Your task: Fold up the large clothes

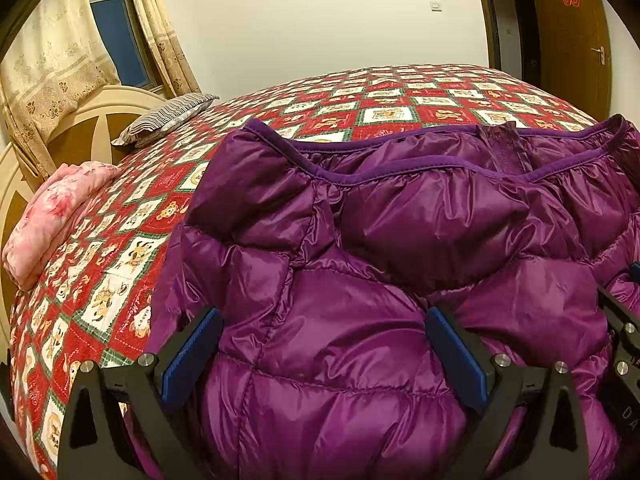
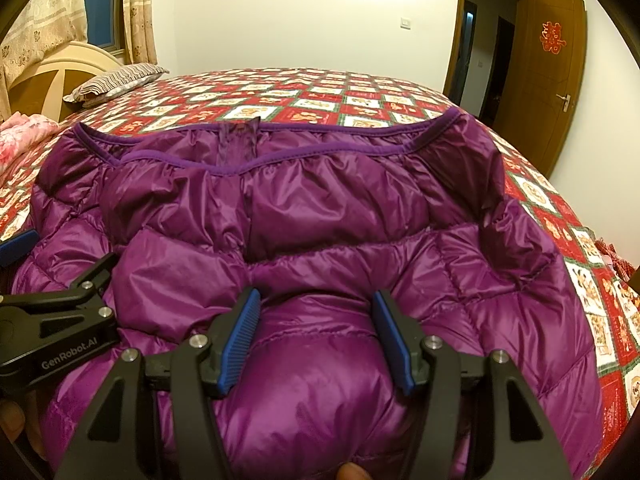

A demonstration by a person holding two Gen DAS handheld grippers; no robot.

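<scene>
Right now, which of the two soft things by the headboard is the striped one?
The grey striped pillow, lying farther along the headboard, nearer the curtained window. The other is the pink floral bundle, nearer the camera at the bed's left edge.

The jacket point(image 2: 312, 216) lies on the bed point(image 2: 304, 92), hem toward the far side. Behind it to the left, a pillow point(image 1: 168, 118) rests by the headboard point(image 1: 80, 120), with what may be a folded quilt point(image 1: 52, 212) nearer. A door point(image 2: 548, 76) stands far right.
</scene>
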